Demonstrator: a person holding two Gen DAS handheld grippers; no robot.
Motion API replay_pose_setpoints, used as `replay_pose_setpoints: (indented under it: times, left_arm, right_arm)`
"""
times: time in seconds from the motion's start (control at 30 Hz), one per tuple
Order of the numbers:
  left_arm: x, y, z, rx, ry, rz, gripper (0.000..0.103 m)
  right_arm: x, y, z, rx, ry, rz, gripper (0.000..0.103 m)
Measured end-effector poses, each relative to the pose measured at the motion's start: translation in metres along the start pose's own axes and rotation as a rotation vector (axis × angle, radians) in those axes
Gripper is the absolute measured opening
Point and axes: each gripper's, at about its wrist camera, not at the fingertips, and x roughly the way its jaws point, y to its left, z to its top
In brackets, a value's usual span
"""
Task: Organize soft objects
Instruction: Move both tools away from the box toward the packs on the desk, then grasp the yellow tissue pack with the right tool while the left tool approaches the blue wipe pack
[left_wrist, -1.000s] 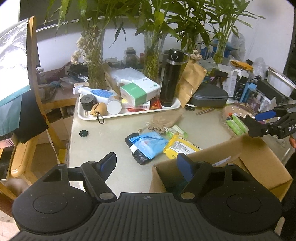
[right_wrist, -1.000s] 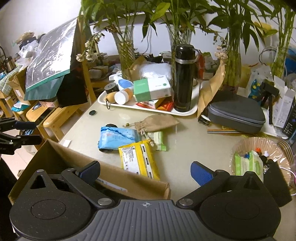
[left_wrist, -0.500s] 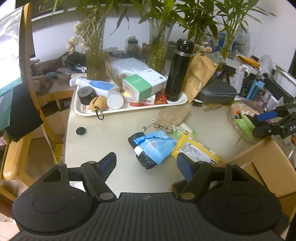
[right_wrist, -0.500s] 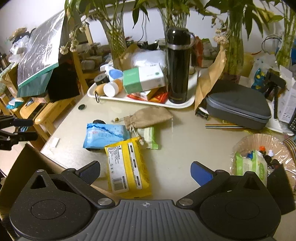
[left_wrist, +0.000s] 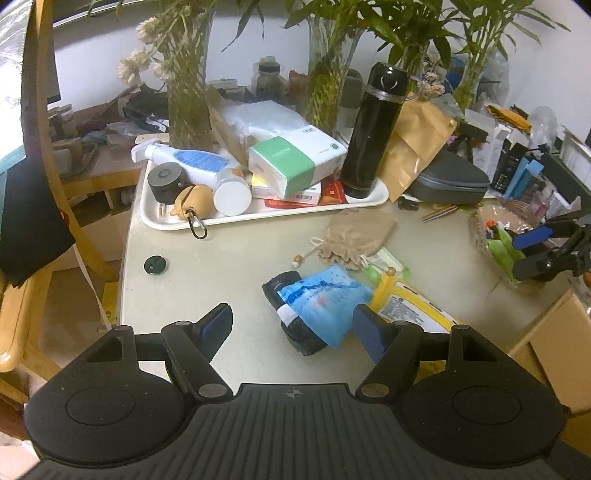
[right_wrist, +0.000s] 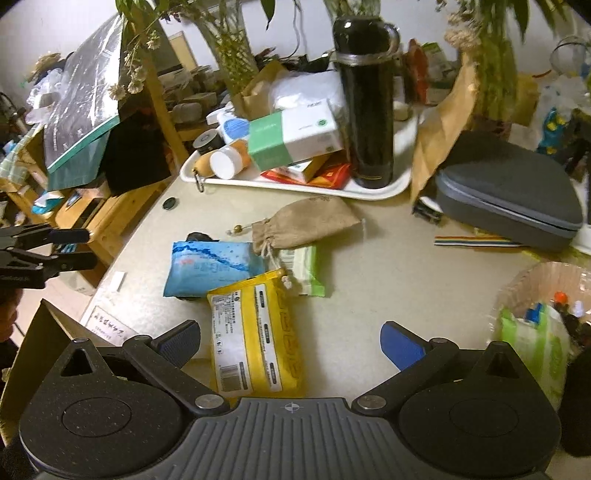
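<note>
Soft packs lie together mid-table: a blue pouch (left_wrist: 323, 301) on a black roll (left_wrist: 295, 332), a yellow wipes pack (left_wrist: 410, 314), a green pack (left_wrist: 388, 264) and a burlap drawstring bag (left_wrist: 356, 238). My left gripper (left_wrist: 293, 326) is open and empty, just in front of the blue pouch. My right gripper (right_wrist: 290, 345) is open and empty, with the yellow pack (right_wrist: 255, 332) between its fingers. The blue pouch (right_wrist: 212, 266), green pack (right_wrist: 303, 267) and burlap bag (right_wrist: 304, 223) lie beyond it.
A white tray (left_wrist: 258, 216) holds a black flask (left_wrist: 373, 133), a tissue box (left_wrist: 295, 162) and bottles. A grey case (right_wrist: 509, 192) and a wicker basket (right_wrist: 543, 306) sit at the right. A cardboard box (left_wrist: 554, 350) stands at the table's near edge. Plant vases line the back.
Both grippers have moved forward and down over the table, away from the cardboard box. The packs look nearer; the yellow pack now lies between the right fingers. Both stayed open.
</note>
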Motion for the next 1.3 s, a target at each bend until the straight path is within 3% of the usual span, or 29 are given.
replay_pose_setpoints:
  times: [0.3, 0.6, 1.3]
  left_arm:
    - [0.016, 0.003, 0.007, 0.023, 0.016, -0.038, 0.072]
    - [0.034, 0.006, 0.016, 0.004, 0.065, 0.010, 0.071]
    - [0.040, 0.012, 0.021, -0.060, 0.090, 0.021, 0.072]
  right_arm:
    - [0.030, -0.007, 0.019, -0.035, 0.083, 0.060, 0.103]
    - [0.059, 0.007, 0.049, -0.053, 0.174, 0.040, 0.103]
    - [0.170, 0.072, 0.054, -0.193, 0.563, -0.040, 0.103]
